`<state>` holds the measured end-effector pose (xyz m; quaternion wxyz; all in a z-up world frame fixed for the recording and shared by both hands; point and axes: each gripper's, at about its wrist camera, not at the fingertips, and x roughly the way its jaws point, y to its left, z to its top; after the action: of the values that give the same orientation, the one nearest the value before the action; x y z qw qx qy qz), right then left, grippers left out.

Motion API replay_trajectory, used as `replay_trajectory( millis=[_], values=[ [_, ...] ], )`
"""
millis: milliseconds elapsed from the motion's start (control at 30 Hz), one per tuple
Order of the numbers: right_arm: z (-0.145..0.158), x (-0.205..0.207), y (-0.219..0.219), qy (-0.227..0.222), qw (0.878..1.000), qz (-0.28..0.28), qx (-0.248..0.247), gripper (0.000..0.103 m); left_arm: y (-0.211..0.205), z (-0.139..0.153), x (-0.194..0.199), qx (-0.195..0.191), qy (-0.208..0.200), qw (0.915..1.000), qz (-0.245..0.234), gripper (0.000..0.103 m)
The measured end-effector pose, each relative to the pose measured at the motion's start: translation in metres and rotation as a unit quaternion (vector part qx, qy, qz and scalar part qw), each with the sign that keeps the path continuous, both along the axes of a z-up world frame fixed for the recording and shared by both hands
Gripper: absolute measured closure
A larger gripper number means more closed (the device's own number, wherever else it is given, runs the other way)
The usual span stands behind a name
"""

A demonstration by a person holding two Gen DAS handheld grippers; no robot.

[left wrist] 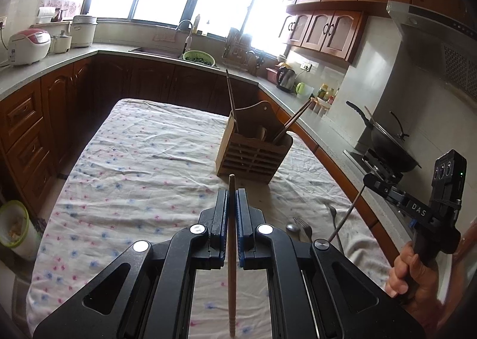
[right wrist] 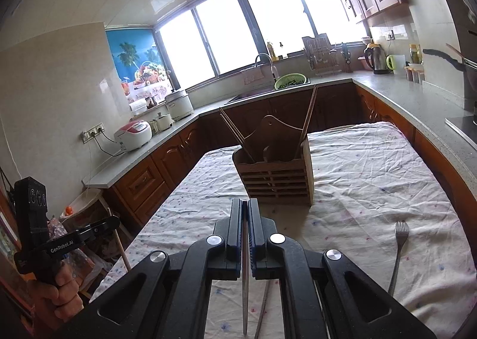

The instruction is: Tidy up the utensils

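A slatted wooden utensil holder (left wrist: 253, 149) (right wrist: 275, 173) stands on the cloth-covered table (left wrist: 134, 160) with chopsticks leaning in its left and right compartments. My left gripper (left wrist: 232, 193) is shut on a wooden chopstick (left wrist: 231, 264), held above the table short of the holder. My right gripper (right wrist: 245, 203) is shut on a thin metal chopstick (right wrist: 245, 279); it also shows at the right of the left wrist view (left wrist: 369, 181). A fork (right wrist: 398, 252) (left wrist: 304, 228) and spoons (left wrist: 332, 213) lie on the cloth. Another thin utensil (right wrist: 263, 306) lies under my right gripper.
Counters wrap around the table: rice cookers (left wrist: 28, 46) at left, a sink with a green colander (left wrist: 199, 58) at the back, a kettle (left wrist: 286, 78) and a wok on the stove (left wrist: 390, 145) at right. A bin (left wrist: 15, 228) stands at the table's left.
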<state>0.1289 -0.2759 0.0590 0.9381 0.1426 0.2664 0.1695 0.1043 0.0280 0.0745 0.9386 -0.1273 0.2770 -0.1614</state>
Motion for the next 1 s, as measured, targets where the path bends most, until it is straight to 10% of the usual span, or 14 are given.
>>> replay_trajectory(
  millis=[1000],
  values=[
    [0.034,0.023,-0.015,-0.067,0.997,-0.03,0.002,0.099,-0.005,0.05,0.031,-0.009,-0.094,0.995,0.033,0.099]
  ],
)
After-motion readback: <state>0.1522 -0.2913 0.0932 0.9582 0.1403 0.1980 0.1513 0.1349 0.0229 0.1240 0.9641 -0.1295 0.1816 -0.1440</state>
